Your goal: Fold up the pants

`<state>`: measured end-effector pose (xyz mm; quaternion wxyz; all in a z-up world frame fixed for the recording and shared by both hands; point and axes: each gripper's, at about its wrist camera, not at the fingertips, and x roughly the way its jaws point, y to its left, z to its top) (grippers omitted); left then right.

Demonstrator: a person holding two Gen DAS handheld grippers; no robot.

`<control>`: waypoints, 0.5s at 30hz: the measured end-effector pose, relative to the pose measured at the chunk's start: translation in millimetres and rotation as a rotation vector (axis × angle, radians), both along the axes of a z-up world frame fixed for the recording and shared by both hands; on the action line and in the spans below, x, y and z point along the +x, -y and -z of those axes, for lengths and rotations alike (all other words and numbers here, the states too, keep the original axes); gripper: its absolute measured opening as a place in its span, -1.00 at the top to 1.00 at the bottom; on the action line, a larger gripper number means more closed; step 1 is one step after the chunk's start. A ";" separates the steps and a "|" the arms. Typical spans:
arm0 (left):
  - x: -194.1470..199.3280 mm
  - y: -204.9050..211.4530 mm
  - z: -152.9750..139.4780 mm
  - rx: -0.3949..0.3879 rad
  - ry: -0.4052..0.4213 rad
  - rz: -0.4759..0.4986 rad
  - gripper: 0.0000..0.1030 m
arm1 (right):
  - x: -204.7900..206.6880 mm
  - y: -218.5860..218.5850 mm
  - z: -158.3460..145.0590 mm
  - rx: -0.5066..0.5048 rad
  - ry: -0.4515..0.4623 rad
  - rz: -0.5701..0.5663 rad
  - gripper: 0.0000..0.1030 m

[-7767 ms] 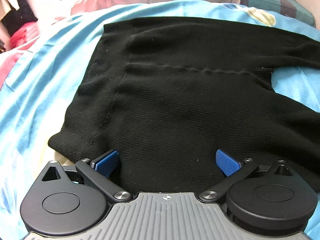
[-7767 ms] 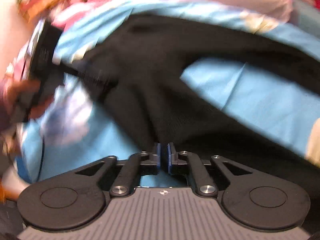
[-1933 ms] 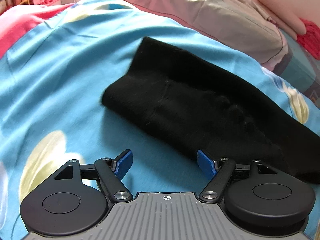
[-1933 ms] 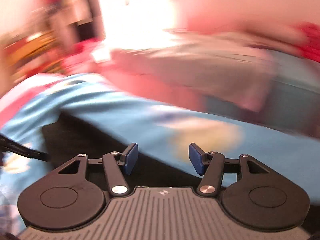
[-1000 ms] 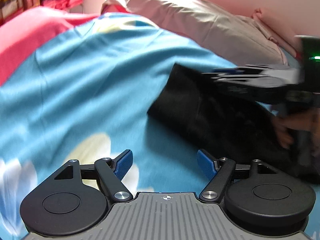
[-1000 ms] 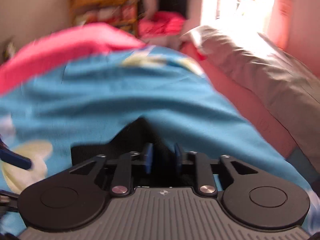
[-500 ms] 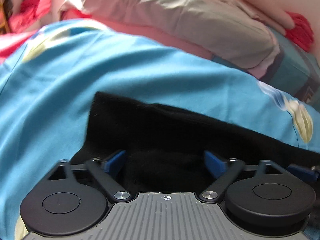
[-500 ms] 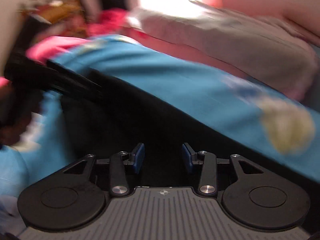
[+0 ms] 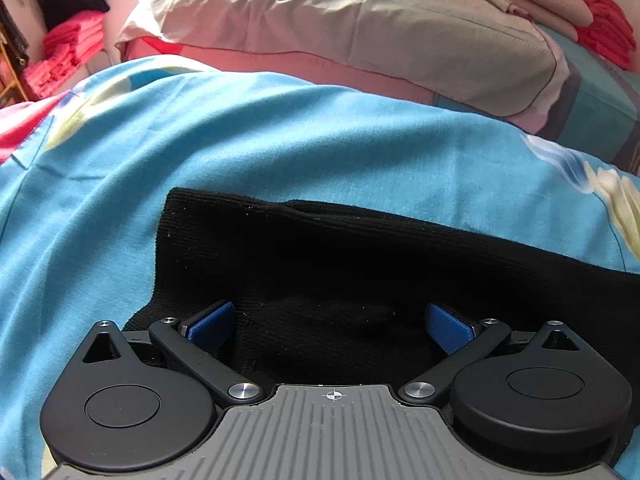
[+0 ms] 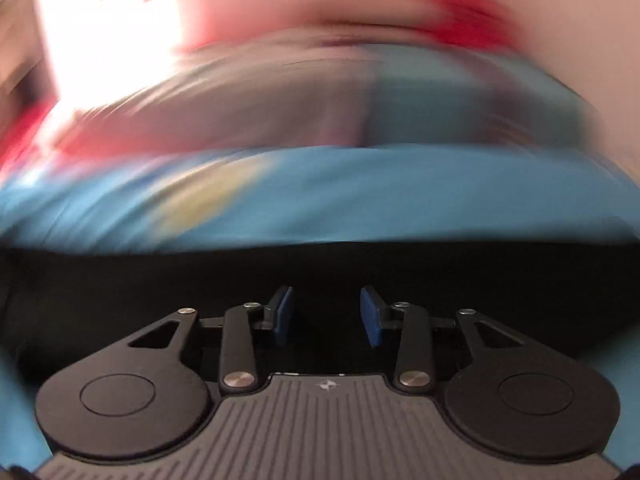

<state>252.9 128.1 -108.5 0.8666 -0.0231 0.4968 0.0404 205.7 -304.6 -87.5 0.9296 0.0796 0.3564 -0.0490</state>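
Your left gripper (image 9: 328, 322) hovers low over the black ribbed-knit pants (image 9: 360, 264), its blue pads spread wide with cloth lying between them but not pinched. The pants lie on the sky-blue floral bedsheet (image 9: 280, 140) as one long narrow band, so the lengthwise fold, leg over leg, looks done. Your right gripper (image 10: 326, 316), further along the same band in a motion-blurred view, has just been opening its jaws; they stand partly apart, gripping nothing. Folding the band across its length appears left.
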 end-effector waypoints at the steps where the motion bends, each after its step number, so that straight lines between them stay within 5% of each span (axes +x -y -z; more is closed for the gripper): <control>1: 0.2 -0.3 -0.3 0.000 -0.002 0.000 -1.00 | -13.7 25.3 -8.4 0.038 0.043 0.099 0.04; 3: -2.1 -0.3 -1.9 0.002 -0.003 -0.003 -1.00 | -44.7 66.4 -17.2 0.136 0.092 0.283 -0.27; 8: -2.6 3.0 -1.9 0.017 -0.003 -0.011 -1.00 | -77.6 126.5 15.6 0.394 0.049 0.517 -0.31; 13: -0.9 5.5 -0.8 0.032 -0.007 -0.012 -1.00 | -59.9 152.8 36.8 0.443 0.227 0.535 -0.60; 15: -1.5 6.5 -0.8 0.036 -0.006 -0.015 -1.00 | -45.7 162.2 38.2 0.428 0.254 0.514 -0.58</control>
